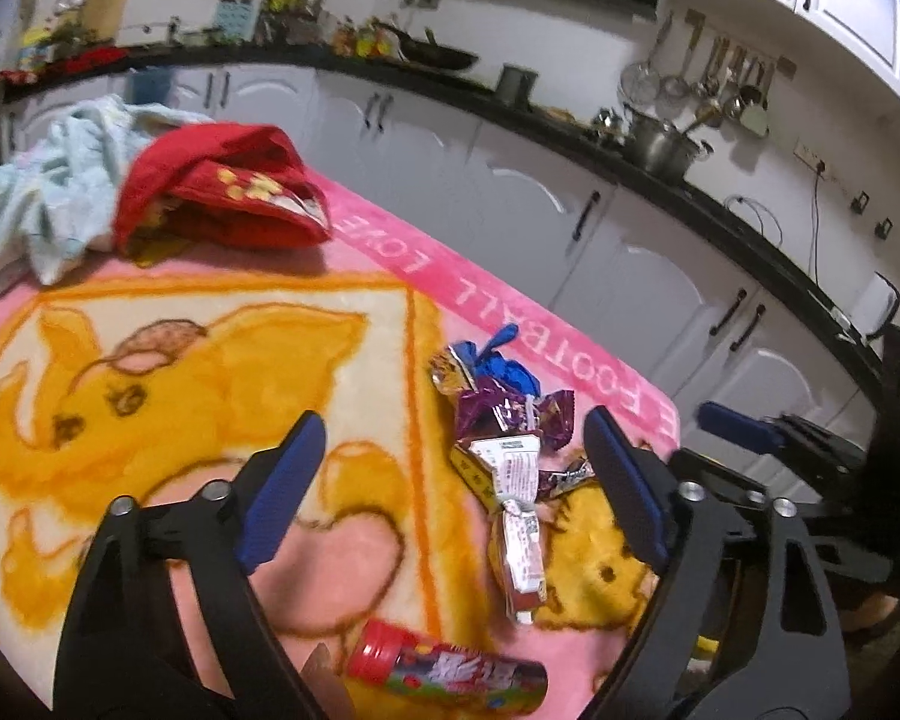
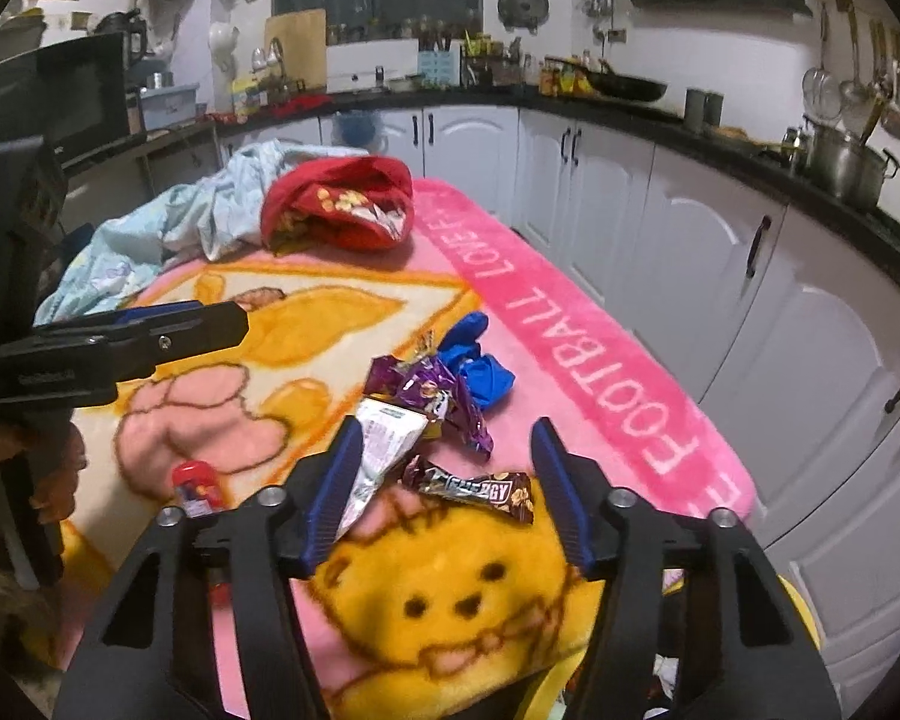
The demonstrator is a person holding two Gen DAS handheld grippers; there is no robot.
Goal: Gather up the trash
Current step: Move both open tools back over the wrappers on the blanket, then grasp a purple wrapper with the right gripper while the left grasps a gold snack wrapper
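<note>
Trash lies in a loose heap on the pink cartoon blanket [image 2: 570, 324], and the heap serves as the landmark. Nearest the right gripper [image 2: 447, 450], whose jaws are spread with nothing between them, is a brown "ENERGY" bar wrapper [image 2: 474, 489], with a white-backed packet [image 2: 378, 450] just beside it to the left. Beyond them sit a crumpled purple wrapper [image 2: 432, 393] and, touching its far side, a blue balloon-like scrap [image 2: 477, 363]. Left of the heap lies a red-capped tube [image 1: 444, 669], near the left gripper [image 1: 450, 450], also spread wide and holding nothing. Well beyond the heap rest a red cloth [image 2: 342, 201] and a pale blue cloth [image 2: 168, 228].
</note>
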